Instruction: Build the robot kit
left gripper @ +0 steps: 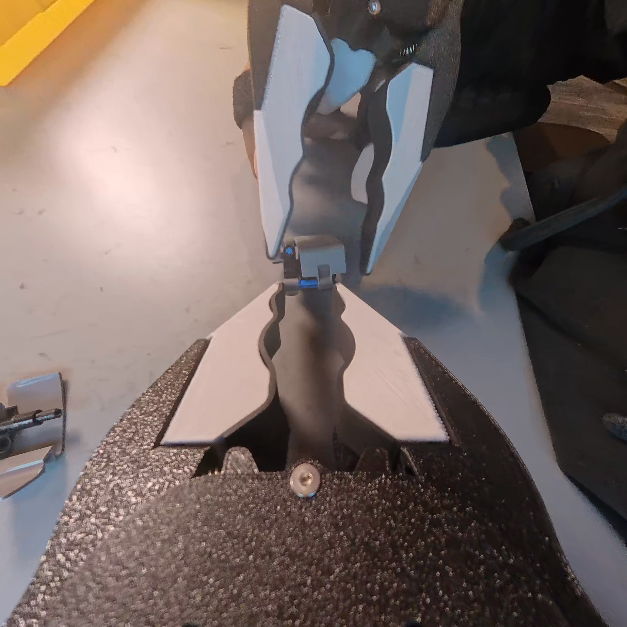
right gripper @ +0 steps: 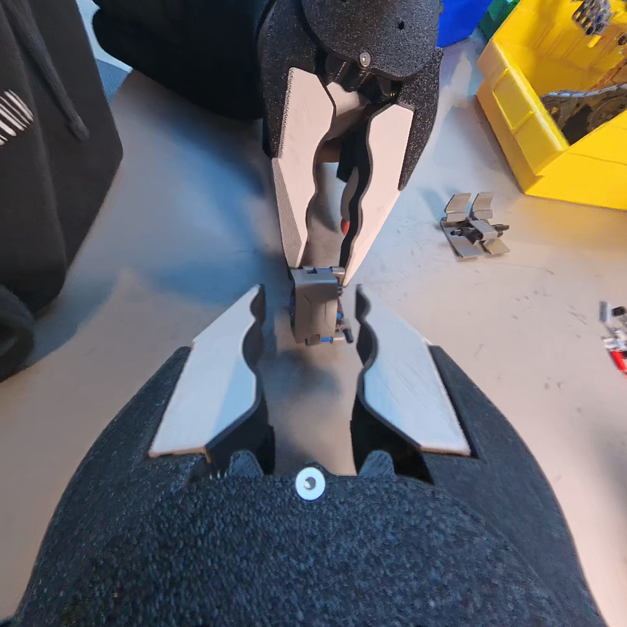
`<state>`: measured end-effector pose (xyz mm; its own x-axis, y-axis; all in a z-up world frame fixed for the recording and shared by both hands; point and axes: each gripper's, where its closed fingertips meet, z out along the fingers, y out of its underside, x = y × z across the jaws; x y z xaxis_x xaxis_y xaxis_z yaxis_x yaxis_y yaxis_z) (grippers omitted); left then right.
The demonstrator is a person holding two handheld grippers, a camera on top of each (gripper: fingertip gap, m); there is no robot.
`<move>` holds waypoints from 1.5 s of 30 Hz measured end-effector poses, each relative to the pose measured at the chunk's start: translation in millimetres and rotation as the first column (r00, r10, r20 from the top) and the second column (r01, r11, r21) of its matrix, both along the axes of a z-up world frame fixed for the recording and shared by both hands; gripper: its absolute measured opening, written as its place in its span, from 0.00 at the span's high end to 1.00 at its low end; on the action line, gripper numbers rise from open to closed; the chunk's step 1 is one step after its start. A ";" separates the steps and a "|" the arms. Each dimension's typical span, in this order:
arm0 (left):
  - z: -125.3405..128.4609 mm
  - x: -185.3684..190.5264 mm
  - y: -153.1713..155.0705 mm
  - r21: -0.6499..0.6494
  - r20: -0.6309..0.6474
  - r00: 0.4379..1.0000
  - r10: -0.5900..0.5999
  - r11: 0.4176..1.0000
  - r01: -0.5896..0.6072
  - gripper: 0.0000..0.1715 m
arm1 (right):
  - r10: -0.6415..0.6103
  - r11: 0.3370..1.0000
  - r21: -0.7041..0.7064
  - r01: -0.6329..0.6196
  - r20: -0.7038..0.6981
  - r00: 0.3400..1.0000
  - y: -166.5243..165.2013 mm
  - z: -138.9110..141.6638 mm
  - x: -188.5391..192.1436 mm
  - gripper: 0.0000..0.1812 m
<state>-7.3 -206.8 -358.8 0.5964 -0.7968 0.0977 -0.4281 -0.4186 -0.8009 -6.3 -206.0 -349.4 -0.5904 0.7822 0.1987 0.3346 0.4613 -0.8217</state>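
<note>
- A small grey block assembly, with blue pins and a black part, is seen held up between the two grippers, above the pale worktop.
- In the right wrist view, its far end is pinched at the tips of the left gripper, whose jaws are nearly closed on it; the block hangs from there toward the camera.
- The jaws of the right gripper stand well apart, with the block's lower part lying between the tips and a clear gap on each side; nothing is gripped by them.
- In the left wrist view, the left gripper is seen pinched on a short blue pin and grey lug at the assembly's near edge, while the right gripper stands open around it from above.
- How the pin joins the block is hard to make out; the block's underside is hidden, and motion blur softens the edges.
- One finished grey finned piece lies on the worktop near one yellow bin; its contents are cut off and unclear.
- One red and grey part is cut off at the frame edge.
- Dark clothing is seen at the worktop's edge.
</note>
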 end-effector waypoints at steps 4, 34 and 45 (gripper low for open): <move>-0.4 -4.8 -4.9 0.015 -0.014 0.999 -0.032 0.999 0.032 0.85 | 0.033 0.999 -0.048 -0.027 0.139 0.990 18.0 -4.4 16.9 0.70; -2.1 -6.2 -7.5 -0.036 0.004 0.999 0.042 0.998 -0.041 0.86 | 0.052 0.999 -0.021 -0.048 0.215 0.975 8.1 -19.7 0.3 0.79; -1.8 -7.8 -11.6 -0.026 0.008 1.000 -0.004 1.000 0.004 0.87 | 0.063 0.997 -0.063 -0.051 0.209 0.976 4.4 -17.9 -1.7 0.79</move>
<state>-15.1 -218.5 -360.6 0.5922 -0.7964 0.1226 -0.4239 -0.4373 -0.7931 -8.0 -201.6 -367.3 -0.6583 0.7525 0.0217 0.4771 0.4393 -0.7612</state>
